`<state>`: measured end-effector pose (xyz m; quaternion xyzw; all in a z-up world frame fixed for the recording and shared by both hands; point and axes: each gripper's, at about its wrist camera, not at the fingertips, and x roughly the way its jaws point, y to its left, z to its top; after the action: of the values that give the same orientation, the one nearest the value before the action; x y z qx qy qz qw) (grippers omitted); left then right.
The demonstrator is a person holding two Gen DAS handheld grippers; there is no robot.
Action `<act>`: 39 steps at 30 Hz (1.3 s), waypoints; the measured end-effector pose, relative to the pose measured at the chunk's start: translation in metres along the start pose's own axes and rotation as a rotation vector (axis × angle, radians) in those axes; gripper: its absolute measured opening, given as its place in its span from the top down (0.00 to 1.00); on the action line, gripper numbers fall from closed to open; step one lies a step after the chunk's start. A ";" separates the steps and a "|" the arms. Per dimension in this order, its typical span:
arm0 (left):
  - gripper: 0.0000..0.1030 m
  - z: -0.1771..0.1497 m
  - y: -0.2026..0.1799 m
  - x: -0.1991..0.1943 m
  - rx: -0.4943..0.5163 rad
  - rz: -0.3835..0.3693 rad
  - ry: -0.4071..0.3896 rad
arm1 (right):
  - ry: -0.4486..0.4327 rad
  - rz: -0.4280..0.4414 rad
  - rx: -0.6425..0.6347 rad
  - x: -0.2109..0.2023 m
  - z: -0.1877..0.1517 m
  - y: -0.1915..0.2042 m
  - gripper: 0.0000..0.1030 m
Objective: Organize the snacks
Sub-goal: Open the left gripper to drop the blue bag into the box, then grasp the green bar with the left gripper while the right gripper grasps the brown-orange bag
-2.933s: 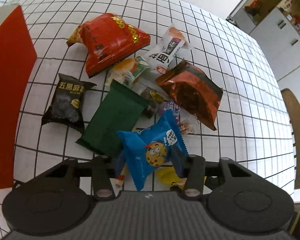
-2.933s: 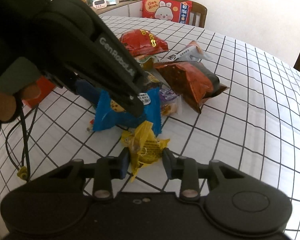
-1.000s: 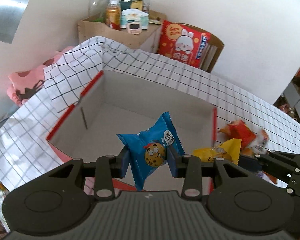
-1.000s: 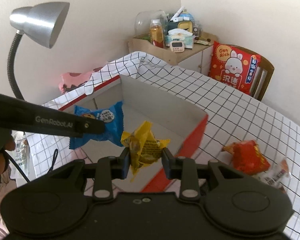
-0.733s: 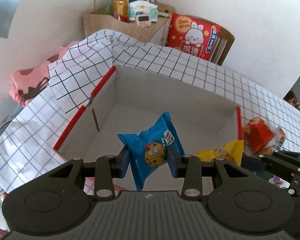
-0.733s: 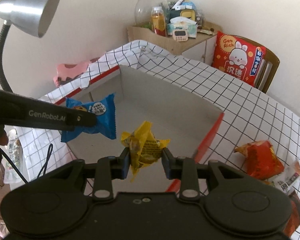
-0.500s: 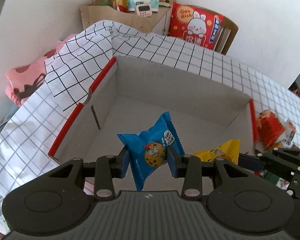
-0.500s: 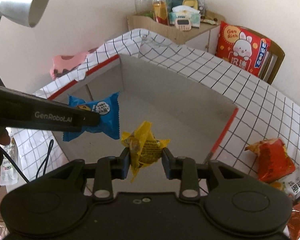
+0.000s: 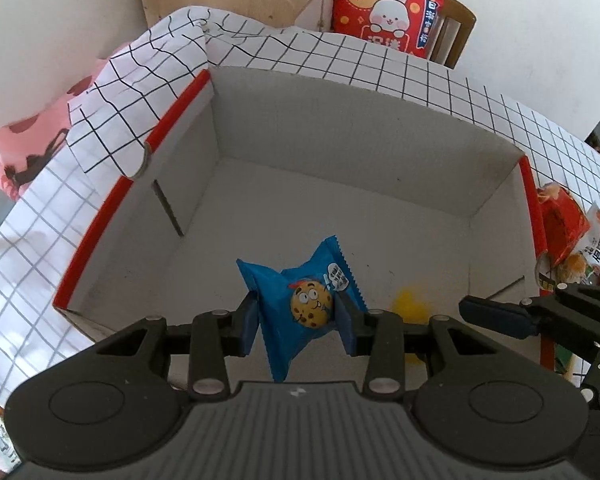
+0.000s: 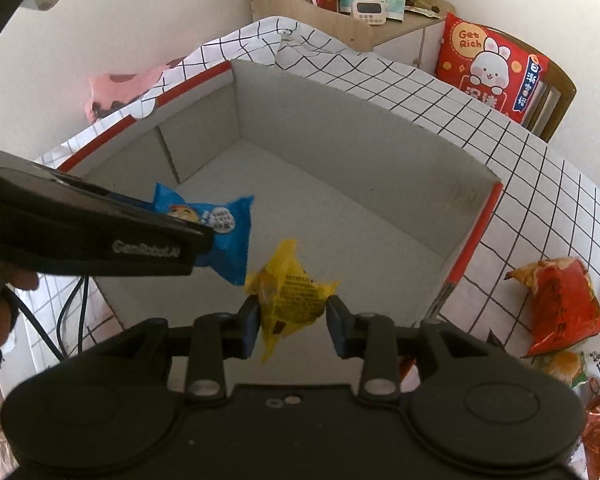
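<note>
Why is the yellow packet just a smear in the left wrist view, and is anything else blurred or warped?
Left wrist view: the yellow packet is a faint smear, probably motion blur, while the blue cookie packet in the left gripper is sharp; the fisheye bows the box rim. Right wrist view: the yellow packet is crisp at the right gripper.

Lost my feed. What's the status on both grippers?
Left gripper shut on blue cookie packet. Right gripper on yellow crinkled packet. Both above white cardboard box.
</note>
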<state>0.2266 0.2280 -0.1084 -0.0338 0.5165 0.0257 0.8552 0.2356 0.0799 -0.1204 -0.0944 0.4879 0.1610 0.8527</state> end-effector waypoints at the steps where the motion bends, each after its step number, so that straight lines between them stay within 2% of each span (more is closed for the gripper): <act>1: 0.61 0.000 -0.001 0.000 0.001 0.002 -0.002 | 0.001 -0.003 -0.001 0.000 0.000 0.000 0.67; 3: 0.61 -0.001 -0.001 -0.002 0.005 0.003 -0.015 | 0.003 -0.007 0.000 0.000 0.000 0.001 0.66; 5: 0.54 -0.001 0.000 -0.005 0.003 -0.002 -0.024 | -0.001 -0.010 0.008 -0.001 0.000 0.000 0.65; 10: 0.50 -0.003 0.005 -0.012 -0.011 -0.022 -0.049 | -0.014 -0.006 0.029 -0.008 -0.001 -0.001 0.61; 17: 0.37 -0.008 0.008 -0.035 -0.012 -0.053 -0.113 | -0.054 0.014 0.061 -0.030 -0.007 -0.003 0.50; 26: 0.36 -0.018 0.006 -0.059 0.005 -0.076 -0.177 | -0.117 0.021 0.108 -0.061 -0.018 -0.008 0.35; 28: 0.36 -0.020 0.004 -0.065 0.013 -0.083 -0.191 | -0.136 0.028 0.115 -0.068 -0.021 -0.008 0.28; 36: 0.36 -0.032 -0.015 -0.093 0.056 -0.100 -0.245 | -0.216 0.056 0.172 -0.099 -0.037 -0.019 0.17; 39: 0.31 -0.037 -0.025 -0.103 0.066 -0.108 -0.266 | -0.242 0.075 0.190 -0.112 -0.046 -0.027 0.14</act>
<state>0.1483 0.1989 -0.0337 -0.0299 0.3965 -0.0332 0.9169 0.1559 0.0196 -0.0475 0.0252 0.3978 0.1563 0.9037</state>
